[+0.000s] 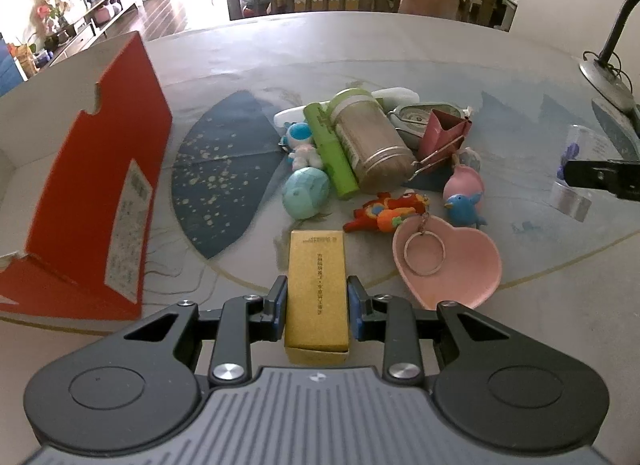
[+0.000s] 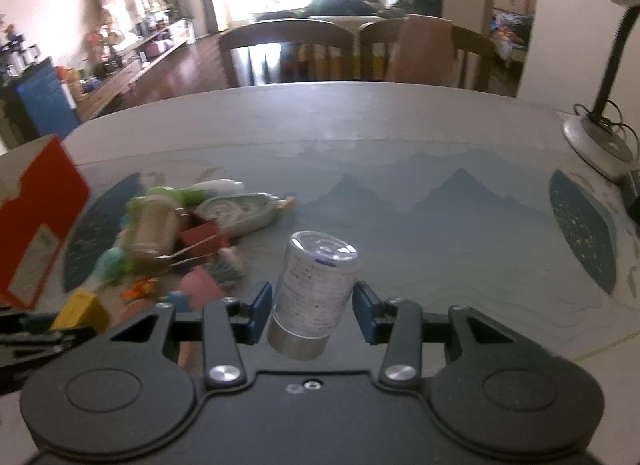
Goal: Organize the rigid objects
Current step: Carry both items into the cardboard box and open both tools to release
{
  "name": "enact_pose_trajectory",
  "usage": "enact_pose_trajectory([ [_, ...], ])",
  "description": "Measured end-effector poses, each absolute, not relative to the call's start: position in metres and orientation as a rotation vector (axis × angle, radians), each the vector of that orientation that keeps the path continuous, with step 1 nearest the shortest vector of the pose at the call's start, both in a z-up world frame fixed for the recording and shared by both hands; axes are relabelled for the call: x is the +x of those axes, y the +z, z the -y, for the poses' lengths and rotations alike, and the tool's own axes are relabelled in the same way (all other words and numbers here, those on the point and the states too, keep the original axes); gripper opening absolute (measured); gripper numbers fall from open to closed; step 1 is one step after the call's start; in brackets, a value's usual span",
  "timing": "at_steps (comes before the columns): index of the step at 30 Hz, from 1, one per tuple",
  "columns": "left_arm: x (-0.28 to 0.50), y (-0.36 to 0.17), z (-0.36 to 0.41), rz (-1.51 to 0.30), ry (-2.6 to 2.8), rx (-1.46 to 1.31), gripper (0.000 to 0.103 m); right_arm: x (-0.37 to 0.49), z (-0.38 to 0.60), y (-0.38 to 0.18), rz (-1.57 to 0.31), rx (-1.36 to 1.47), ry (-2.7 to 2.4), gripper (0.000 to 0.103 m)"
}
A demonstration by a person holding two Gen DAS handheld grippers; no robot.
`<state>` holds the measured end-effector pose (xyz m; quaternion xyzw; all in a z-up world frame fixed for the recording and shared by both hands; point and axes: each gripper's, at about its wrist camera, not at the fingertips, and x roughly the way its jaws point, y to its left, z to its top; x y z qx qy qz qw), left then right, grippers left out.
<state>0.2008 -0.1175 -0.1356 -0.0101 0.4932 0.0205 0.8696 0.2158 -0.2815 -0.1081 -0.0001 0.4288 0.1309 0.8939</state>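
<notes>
Gold box [image 1: 317, 289] in left gripper [image 1: 318, 299] (clamped)

The worktop [image 1: 400, 49] is pale, with painted blue fan shapes and faint mountains under a glossy surface. Left of the left tongs [image 1: 318, 297] stands an open red cardboard box [image 1: 100, 193]. Just ahead of them a clutter lies on the worktop: a teal egg toy [image 1: 306, 193], a green tube [image 1: 330, 149], a metal-capped jar on its side [image 1: 372, 141], an orange fish keychain [image 1: 390, 211], a blue bird [image 1: 464, 209] and a pink heart-shaped dish [image 1: 452, 265] to the right. Far right, a lamp base [image 2: 600, 145] sits near the worktop's edge.
</notes>
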Motion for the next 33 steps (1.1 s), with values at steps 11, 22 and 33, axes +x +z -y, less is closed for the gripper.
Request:
enact_pose_trajectory([
  [11,0.173,-0.117,0.096,-1.004,0.022,-0.077,0.029,0.183,0.251,-0.071,-0.863,-0.046,0.413,0.044],
  [22,0.144,-0.074,0.058,-0.948,-0.07,-0.125,0.029,0.157,0.198,-0.04,-0.854,-0.089,0.474,0.043],
  [33,0.133,-0.019,-0.016,-0.846,-0.093,-0.129,0.029,0.154,0.111,-0.004,-0.822,-0.105,0.532,0.043],
])
